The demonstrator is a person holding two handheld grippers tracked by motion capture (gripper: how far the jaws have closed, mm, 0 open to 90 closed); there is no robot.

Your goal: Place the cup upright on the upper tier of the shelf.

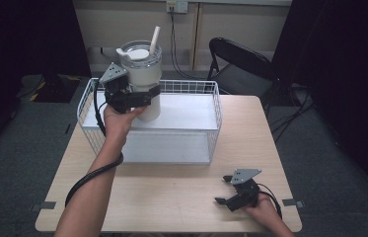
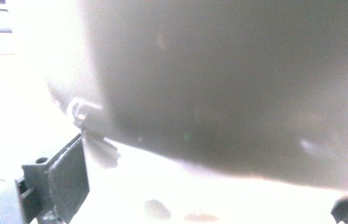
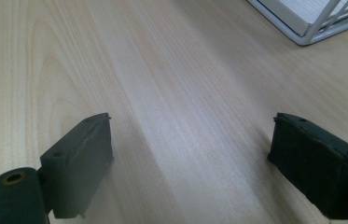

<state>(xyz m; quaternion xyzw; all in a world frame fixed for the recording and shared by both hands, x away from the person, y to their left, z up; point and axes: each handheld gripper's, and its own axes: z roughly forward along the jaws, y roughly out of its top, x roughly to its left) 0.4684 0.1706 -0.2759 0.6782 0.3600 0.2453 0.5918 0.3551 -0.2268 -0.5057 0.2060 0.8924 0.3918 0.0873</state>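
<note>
A white tumbler (image 1: 143, 74) with a clear lid and a straw stands upright over the left part of a white wire basket (image 1: 215, 121). My left gripper (image 1: 144, 95) is shut on its lower body, with one jaw on each side. In the left gripper view the tumbler's wall (image 2: 232, 93) sits close between the jaws, blurred. Whether its base rests on the basket's floor I cannot tell. My right gripper (image 1: 231, 190) lies low at the table's front right, open, with bare wood between its jaws (image 3: 190, 140).
The basket has a white flat bottom and stands at the back middle of the wooden table (image 1: 171, 192); its corner (image 3: 311, 30) lies ahead of the right gripper. A black folding chair (image 1: 240, 64) stands behind the table.
</note>
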